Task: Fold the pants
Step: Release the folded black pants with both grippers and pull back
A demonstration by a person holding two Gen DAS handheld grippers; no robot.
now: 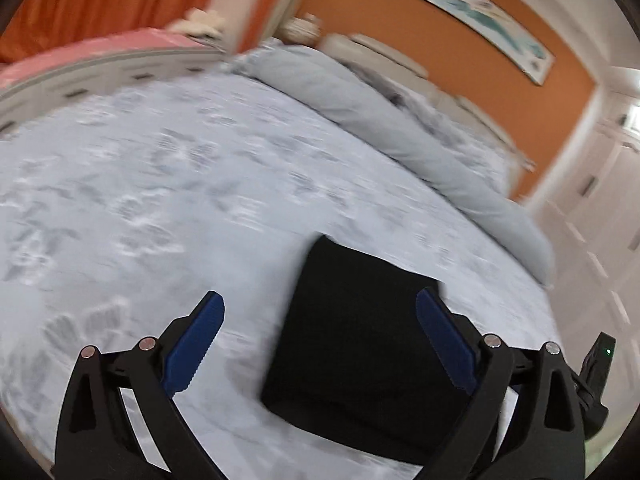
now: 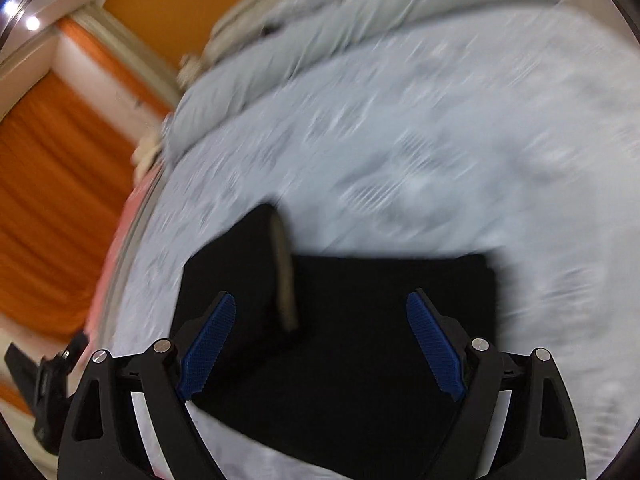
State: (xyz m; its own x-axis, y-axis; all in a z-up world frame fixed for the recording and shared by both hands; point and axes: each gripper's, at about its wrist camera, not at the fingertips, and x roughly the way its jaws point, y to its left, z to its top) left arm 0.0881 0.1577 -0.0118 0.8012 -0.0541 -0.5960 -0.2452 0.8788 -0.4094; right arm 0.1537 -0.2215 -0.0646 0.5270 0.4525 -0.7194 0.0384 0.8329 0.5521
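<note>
No writing is readable. The folded black pants [image 1: 360,344] lie on the bed [image 1: 160,184], near a rolled grey duvet [image 1: 360,104]. Left tool [image 1: 320,344] and right tool [image 2: 320,344] both gape above them, holding nothing.

Pale blue patterned bedspread [image 1: 168,184] covers bed. Rolled grey-blue duvet [image 1: 384,120] lies along far side, near orange wall [image 1: 472,68]. Framed picture [image 1: 484,20] hangs on that wall. Orange curtain [image 2: 52,184] hangs beside bed. White drawer unit [image 1: 76,84] with pink top stands at bed's edge.
</note>
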